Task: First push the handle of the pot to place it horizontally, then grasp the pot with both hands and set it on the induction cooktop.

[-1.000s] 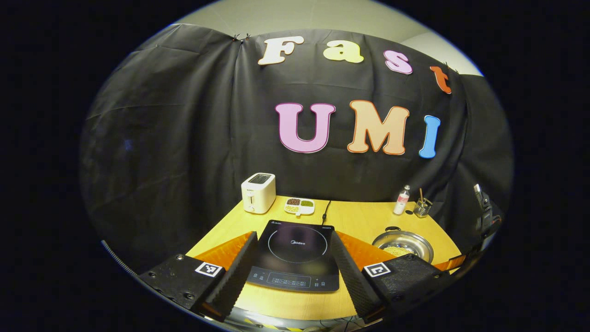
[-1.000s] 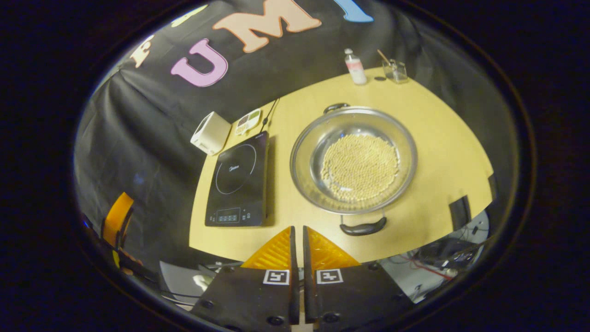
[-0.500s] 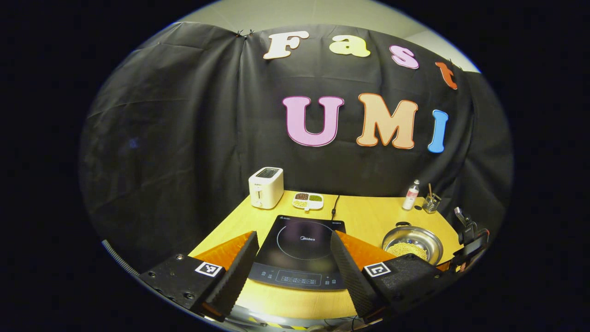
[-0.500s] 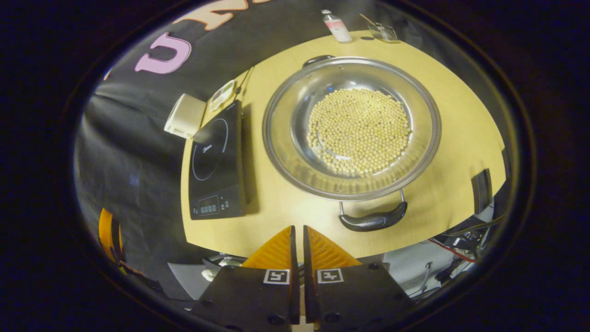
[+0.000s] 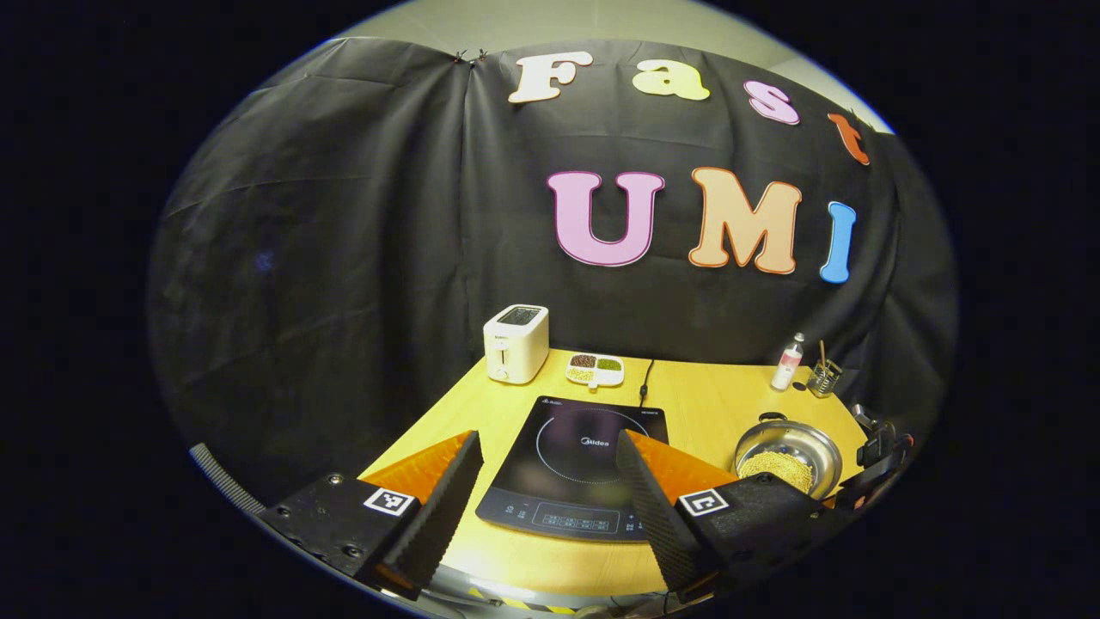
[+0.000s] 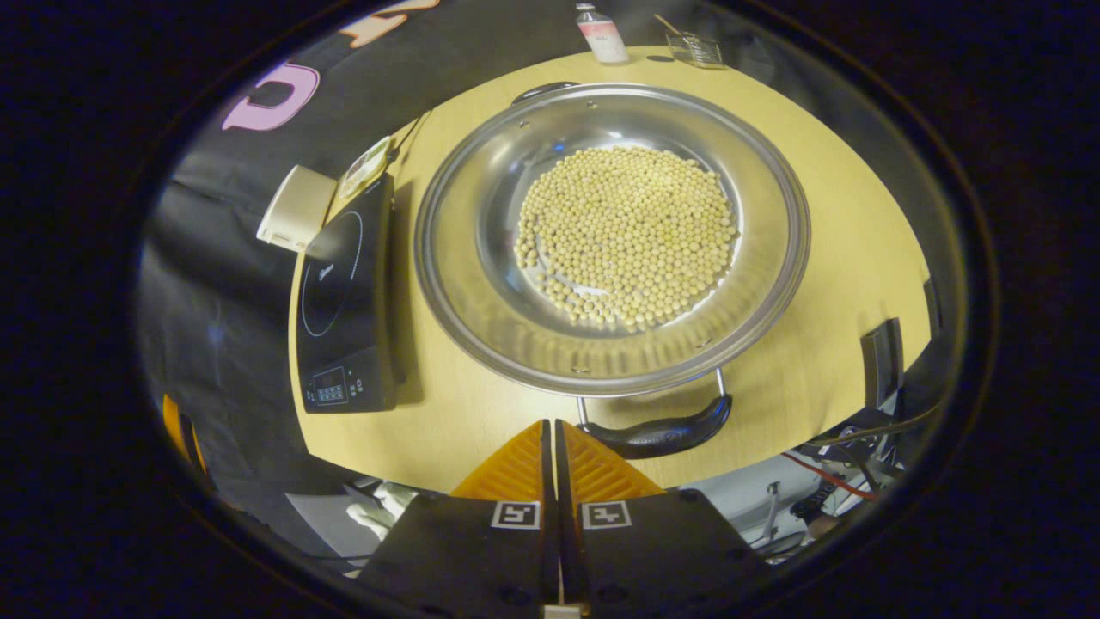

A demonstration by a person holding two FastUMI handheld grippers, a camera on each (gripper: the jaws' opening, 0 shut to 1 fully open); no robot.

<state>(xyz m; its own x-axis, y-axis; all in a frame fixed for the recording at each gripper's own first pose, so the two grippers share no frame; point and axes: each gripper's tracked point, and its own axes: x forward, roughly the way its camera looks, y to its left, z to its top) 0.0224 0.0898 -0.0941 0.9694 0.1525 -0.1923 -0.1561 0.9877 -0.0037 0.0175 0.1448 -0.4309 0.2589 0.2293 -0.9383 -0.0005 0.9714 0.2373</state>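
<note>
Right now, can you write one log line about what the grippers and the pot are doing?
left gripper: open, above cooktop | right gripper: shut, by pot handle | pot: on table, beans inside

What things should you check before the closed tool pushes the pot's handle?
1. Right tool shut for pushing: ok, fingers together with nothing between.
2. Right tool close to the near handle: ok, tips just beside it; touching cannot tell.
3. Pot sits flat on the table: ok.
4. Beans stay low inside the pot: ok, well below the rim.
5. Induction cooktop top free for the pot: ok, nothing on it.
6. Left tool ready to grasp: ok, open and holding nothing, over the table's front edge.
</note>
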